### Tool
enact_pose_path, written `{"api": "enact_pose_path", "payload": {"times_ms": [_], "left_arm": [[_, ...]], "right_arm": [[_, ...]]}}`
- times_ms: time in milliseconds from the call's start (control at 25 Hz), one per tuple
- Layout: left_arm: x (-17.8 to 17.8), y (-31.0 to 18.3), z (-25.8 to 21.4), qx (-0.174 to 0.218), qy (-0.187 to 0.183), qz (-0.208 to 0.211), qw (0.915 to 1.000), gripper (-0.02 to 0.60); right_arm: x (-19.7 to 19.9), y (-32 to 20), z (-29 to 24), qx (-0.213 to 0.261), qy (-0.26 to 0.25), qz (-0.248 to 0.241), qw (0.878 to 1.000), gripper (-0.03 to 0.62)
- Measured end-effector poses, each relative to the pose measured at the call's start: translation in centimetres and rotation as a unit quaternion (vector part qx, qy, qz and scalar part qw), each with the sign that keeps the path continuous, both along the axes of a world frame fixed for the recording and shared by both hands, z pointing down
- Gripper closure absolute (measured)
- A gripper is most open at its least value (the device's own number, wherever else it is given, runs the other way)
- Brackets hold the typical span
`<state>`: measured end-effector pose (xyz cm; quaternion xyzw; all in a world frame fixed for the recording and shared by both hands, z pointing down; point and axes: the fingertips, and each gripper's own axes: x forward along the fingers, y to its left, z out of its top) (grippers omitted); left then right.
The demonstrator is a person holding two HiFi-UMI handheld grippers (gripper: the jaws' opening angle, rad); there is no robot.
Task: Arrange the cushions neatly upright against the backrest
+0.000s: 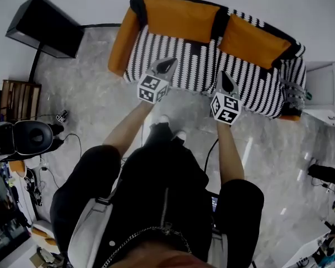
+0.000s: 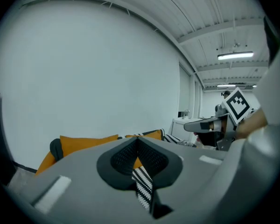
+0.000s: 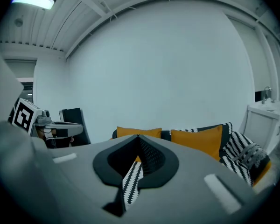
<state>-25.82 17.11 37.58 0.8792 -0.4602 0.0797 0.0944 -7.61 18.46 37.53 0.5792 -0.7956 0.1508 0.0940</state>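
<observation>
Two orange cushions stand upright against the backrest of the black-and-white striped sofa (image 1: 195, 60): one at the left (image 1: 181, 18) and one at the right (image 1: 251, 41). My left gripper (image 1: 166, 66) hovers over the seat's front left, shut, holding nothing. My right gripper (image 1: 227, 82) hangs over the front edge further right, shut and empty too. In the left gripper view, the shut left gripper (image 2: 137, 143) points at the sofa, with the left cushion (image 2: 84, 143) beyond. In the right gripper view, the right gripper (image 3: 139, 141) is shut, and both cushions (image 3: 137, 132) (image 3: 198, 139) lean on the backrest.
A black box on a stand (image 1: 44, 27) is left of the sofa. A white cabinet (image 1: 324, 88) stands at its right end, and a grey knitted item (image 1: 293, 96) lies on that armrest. A black chair (image 1: 22, 138) and cables sit on the floor at left.
</observation>
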Motion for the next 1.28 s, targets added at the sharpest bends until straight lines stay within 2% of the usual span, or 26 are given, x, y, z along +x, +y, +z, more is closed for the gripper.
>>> {"api": "enact_pose_path", "payload": {"times_ms": [80, 280, 480, 640, 920, 1280], "left_arm": [[0.7, 0.6, -0.1, -0.007, -0.001, -0.001, 1.0000, 0.571], [2.1, 2.5, 0.0, -0.028, 0.012, 0.007, 0.9995, 0.571], [1.1, 4.4, 0.5, -0.035, 0.009, -0.007, 0.9993, 0.571], [0.3, 6.2, 1.4, -0.050, 0.014, -0.022, 0.9984, 0.571], [-0.5, 7.7, 2.2, -0.045, -0.014, -0.025, 0.9986, 0.571], [-1.8, 9.8, 3.0, -0.054, -0.016, -0.035, 0.9978, 0.571]], "right_arm": [[0.1, 1.2, 0.5, -0.011, -0.001, 0.001, 1.000, 0.591], [0.2, 5.6, 1.8, -0.030, 0.050, -0.036, 0.998, 0.591], [0.5, 7.7, 2.1, -0.027, 0.044, -0.021, 0.998, 0.592], [-0.2, 8.7, 2.5, -0.029, 0.045, -0.031, 0.998, 0.592], [-2.1, 9.2, 2.8, -0.029, 0.047, -0.056, 0.997, 0.592], [-4.1, 10.5, 3.0, -0.034, 0.034, -0.076, 0.996, 0.592]]}}
